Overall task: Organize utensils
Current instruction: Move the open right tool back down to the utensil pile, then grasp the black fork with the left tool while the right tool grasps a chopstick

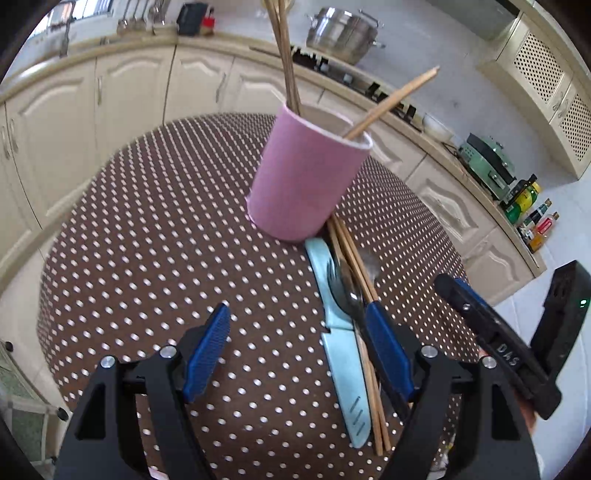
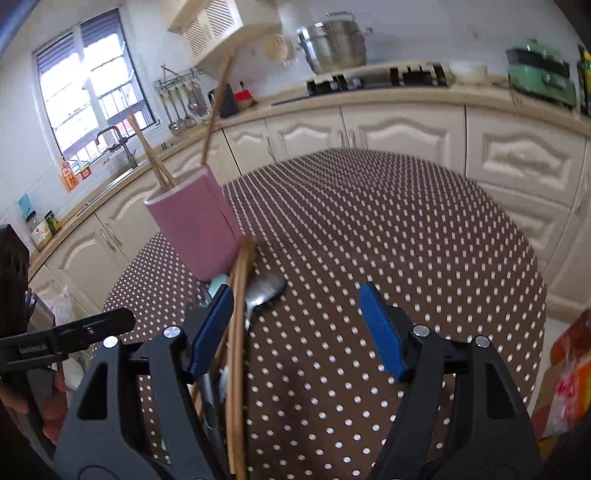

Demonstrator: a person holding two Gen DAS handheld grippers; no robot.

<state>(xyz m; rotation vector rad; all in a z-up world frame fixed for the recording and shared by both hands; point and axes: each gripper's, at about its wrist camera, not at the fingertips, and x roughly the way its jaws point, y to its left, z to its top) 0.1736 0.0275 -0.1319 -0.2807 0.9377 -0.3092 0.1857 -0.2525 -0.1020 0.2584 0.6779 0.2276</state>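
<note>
A pink cup [image 1: 308, 177] stands on the brown dotted table [image 1: 166, 240] with several chopsticks leaning in it. In front of it lie a light blue knife [image 1: 343, 354], a metal fork and spoon [image 1: 347, 295] and loose chopsticks [image 1: 369, 332] in one pile. My left gripper [image 1: 297, 354] is open above the table, its right finger over the pile. In the right wrist view my right gripper [image 2: 297, 332] is open too. The pink cup [image 2: 195, 229], the spoon [image 2: 264, 291] and the loose chopsticks [image 2: 238, 332] sit by its left finger. Neither holds anything.
The right gripper's body [image 1: 480, 321] shows at the right of the left wrist view. Kitchen cabinets ring the round table. A steel pot [image 1: 341, 33], a green appliance [image 1: 484, 158] and bottles [image 1: 532, 214] stand on the counter. An orange bag [image 2: 569, 369] lies beyond the table's right edge.
</note>
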